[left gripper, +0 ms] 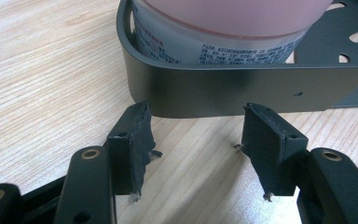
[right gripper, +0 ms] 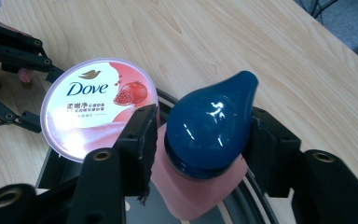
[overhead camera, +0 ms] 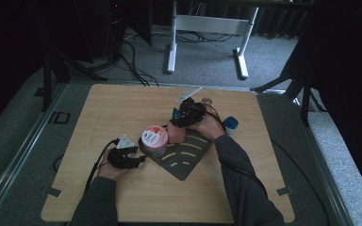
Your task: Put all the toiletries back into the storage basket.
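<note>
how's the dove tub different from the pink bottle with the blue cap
The Dove tub is squat, with a flat printed lid; the pink bottle has a glossy blue teardrop cap. The tub stands free in the black rack; the bottle is clamped in the right tongs. Both are over the rack.

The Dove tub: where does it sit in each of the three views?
High view: Dove tub at table centre, in the left corner of the black rack.
Left gripper view: top centre, behind the rack's wall.
Right gripper view: left of centre, lid showing.
Shared landmark: the black rack.
</note>
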The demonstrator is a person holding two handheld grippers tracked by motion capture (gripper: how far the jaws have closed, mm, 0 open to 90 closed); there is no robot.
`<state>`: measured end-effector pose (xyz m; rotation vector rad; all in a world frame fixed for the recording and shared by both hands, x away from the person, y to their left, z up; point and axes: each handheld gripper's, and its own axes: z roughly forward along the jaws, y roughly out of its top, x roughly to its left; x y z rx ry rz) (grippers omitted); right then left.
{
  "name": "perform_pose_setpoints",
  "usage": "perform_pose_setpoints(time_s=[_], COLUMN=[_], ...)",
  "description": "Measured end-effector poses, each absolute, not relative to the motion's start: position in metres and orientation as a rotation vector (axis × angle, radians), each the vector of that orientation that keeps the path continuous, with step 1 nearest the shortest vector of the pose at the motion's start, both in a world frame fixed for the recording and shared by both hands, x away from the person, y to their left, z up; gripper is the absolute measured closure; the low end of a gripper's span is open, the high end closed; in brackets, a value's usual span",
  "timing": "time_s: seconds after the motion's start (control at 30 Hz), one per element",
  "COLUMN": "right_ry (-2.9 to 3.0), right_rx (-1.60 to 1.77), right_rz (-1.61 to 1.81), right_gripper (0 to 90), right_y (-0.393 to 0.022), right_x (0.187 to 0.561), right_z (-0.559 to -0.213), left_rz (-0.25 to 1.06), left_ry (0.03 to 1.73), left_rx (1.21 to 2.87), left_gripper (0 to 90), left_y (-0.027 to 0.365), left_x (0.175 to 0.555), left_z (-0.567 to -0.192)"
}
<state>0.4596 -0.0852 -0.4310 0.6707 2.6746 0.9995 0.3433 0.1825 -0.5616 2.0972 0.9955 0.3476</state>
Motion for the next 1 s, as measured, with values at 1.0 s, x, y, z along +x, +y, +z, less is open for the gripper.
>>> perform_pose_setpoints(time_s=[1.0], right_ry=[2.667], right_rx=[0.710], right_rz=[0.990], right_gripper=[40.1], right_y=[-0.116], right_x=[0.430], right_z=[-0.440], left_rz=[0.353], left_ry=[0.996], left_rx=[2.097], left_gripper=[42.4], left_y=[0.182], left_x=[0.343], left_z=[-0.562])
